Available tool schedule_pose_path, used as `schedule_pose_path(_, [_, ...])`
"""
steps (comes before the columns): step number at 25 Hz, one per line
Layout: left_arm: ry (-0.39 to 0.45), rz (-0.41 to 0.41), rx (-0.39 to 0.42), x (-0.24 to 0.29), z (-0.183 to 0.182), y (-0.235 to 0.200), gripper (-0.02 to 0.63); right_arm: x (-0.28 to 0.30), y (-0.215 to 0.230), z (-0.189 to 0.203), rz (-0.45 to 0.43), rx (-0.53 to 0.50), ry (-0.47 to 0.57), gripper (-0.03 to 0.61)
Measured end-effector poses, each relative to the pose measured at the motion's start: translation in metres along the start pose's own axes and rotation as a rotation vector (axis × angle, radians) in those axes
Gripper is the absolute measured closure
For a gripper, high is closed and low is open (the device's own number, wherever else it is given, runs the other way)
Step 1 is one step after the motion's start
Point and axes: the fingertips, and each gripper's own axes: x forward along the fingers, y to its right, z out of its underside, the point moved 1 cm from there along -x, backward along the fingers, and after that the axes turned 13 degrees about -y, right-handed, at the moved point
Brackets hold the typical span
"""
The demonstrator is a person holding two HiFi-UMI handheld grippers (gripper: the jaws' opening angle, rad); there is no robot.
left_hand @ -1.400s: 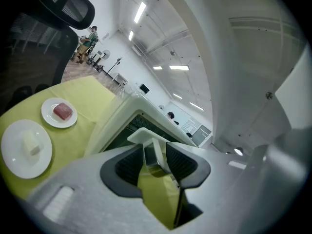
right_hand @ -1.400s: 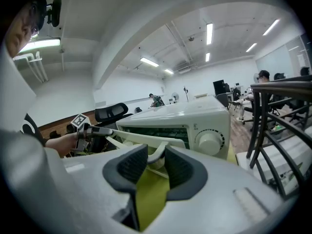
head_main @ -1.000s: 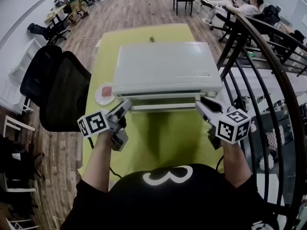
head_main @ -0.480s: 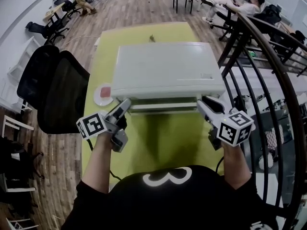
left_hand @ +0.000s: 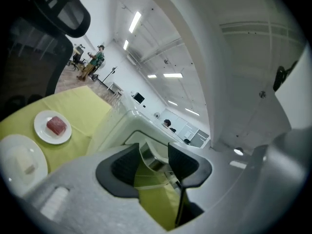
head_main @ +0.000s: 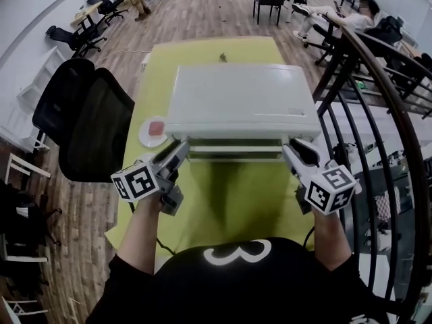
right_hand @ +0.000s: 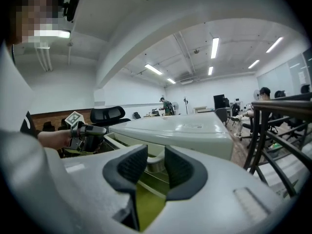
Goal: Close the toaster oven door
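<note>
The white toaster oven (head_main: 239,100) stands on the yellow-green table (head_main: 229,194). Its door (head_main: 233,152) hangs a little ajar along the front. My left gripper (head_main: 181,148) is at the door's left corner and my right gripper (head_main: 291,150) at its right corner. In the left gripper view the left gripper (left_hand: 153,162) has just been opening. The door's edge shows in the gap, and the pads are clear of it. In the right gripper view the right gripper (right_hand: 156,167) is open. The handle's end shows beyond its pads, below the oven (right_hand: 180,128).
A small plate with a pink piece (head_main: 154,130) lies left of the oven, and a second white plate (left_hand: 22,162) lies nearer. A black office chair (head_main: 88,123) stands at the table's left. A black railing (head_main: 378,113) runs close on the right.
The left gripper has rolled slightly and its marker cube sits a little lower. Both grippers stay at the door's corners. The head view has shifted a bit.
</note>
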Motion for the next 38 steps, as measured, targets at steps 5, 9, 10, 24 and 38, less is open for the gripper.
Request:
schedule_pose_path(5, [0.028, -0.115, 0.252, -0.022, 0.001, 0.032, 0.445, -0.02, -0.021, -0.003, -0.019, -0.038, 0.052, 0.466])
schedule_pose_path(9, [0.021, -0.169, 0.434, -0.032, 0.018, 0.071, 0.5, -0.037, -0.053, 0.003, -0.085, -0.067, 0.081, 0.513])
schedule_pose_path(10, [0.024, -0.167, 0.452, -0.035, 0.025, 0.079, 0.52, -0.041, -0.062, 0.005, -0.091, -0.085, 0.088, 0.531])
schedule_pose_path(24, [-0.041, -0.054, 0.457, -0.055, 0.118, 0.132, 0.603, -0.07, -0.15, 0.059, -0.339, -0.045, 0.173, 0.577])
schedule_pose_path(38, [-0.047, -0.037, 0.465, -0.054, 0.129, 0.136, 0.603, -0.072, -0.154, 0.074, -0.331, -0.009, 0.153, 0.575])
